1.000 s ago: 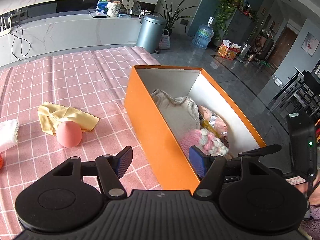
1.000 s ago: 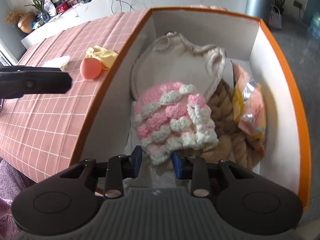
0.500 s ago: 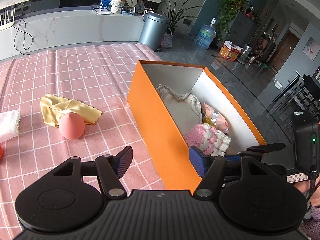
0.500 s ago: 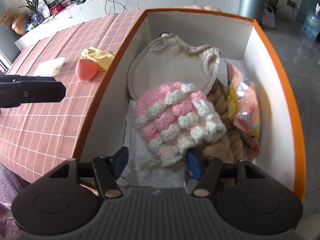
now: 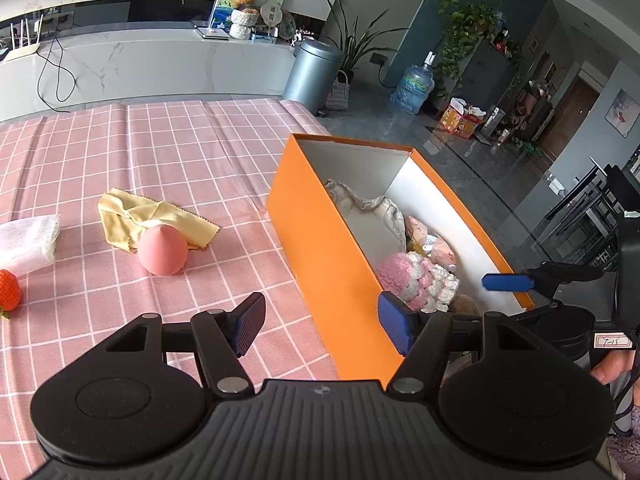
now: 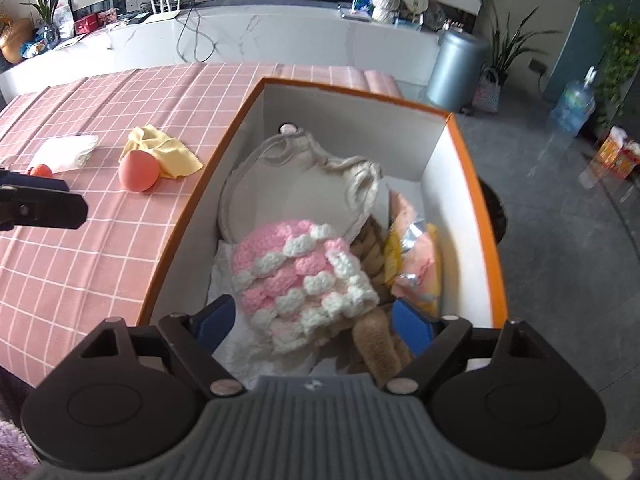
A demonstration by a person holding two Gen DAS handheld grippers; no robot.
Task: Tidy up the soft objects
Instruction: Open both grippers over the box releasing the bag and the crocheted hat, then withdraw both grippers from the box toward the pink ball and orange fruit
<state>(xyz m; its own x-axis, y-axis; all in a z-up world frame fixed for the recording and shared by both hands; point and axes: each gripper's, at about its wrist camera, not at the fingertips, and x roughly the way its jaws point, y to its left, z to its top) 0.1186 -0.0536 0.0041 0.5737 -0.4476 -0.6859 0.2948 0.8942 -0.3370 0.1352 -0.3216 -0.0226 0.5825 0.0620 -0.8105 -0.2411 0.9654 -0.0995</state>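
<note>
An orange box [image 5: 320,248] [image 6: 490,216] stands on the pink checked tablecloth. In it lie a pink and white crochet hat [image 6: 296,276] [image 5: 416,280], a cream cloth bag [image 6: 296,188], a brown plush [image 6: 376,344] and a pink packet [image 6: 416,268]. My right gripper [image 6: 312,324] is open and empty, above the box's near end, the hat below it. My left gripper [image 5: 324,324] is open and empty over the box's near left corner. On the cloth lie a pink egg-shaped sponge [image 5: 162,250] [image 6: 138,174], a yellow cloth [image 5: 140,216], a white pouch [image 5: 24,240] and a strawberry [image 5: 9,290].
The table edge runs just past the box on the right, with the floor beyond. A grey bin [image 5: 312,74] and a water jug [image 5: 414,88] stand on the floor far behind. The right gripper's finger [image 5: 508,282] shows in the left wrist view.
My right gripper opened, let go of the crochet hat and pulled back and up. The hat now lies in the box. My left gripper drew back and up a little.
</note>
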